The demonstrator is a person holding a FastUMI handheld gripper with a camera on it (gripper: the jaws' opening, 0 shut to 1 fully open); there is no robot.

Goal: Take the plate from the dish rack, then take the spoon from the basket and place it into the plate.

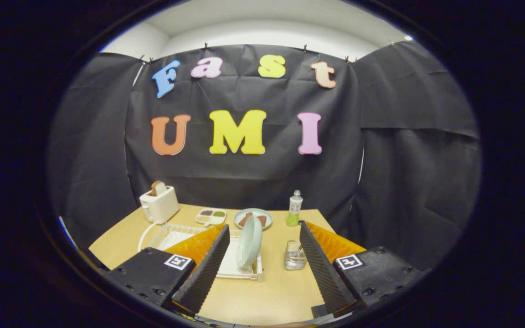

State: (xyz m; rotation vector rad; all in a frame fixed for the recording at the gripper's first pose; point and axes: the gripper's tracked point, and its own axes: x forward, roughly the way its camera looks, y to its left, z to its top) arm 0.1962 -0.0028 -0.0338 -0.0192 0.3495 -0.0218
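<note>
A pale green plate [249, 241] stands on edge in the white dish rack [239, 271], just ahead of my fingers and nearer the left one. To its right a small clear basket [295, 256] holds a spoon [299, 250], close to the right finger. My gripper [262, 269] hovers above the near part of the wooden table [262, 296], open wide, with nothing between its fingers. The left finger hides part of the rack.
At the back of the table stand a white toaster [159, 204] with bread in it, a small divided dish [211, 216], a plate of food [253, 217] and a bottle [295, 208]. Black cloth walls close in the booth behind and to the sides.
</note>
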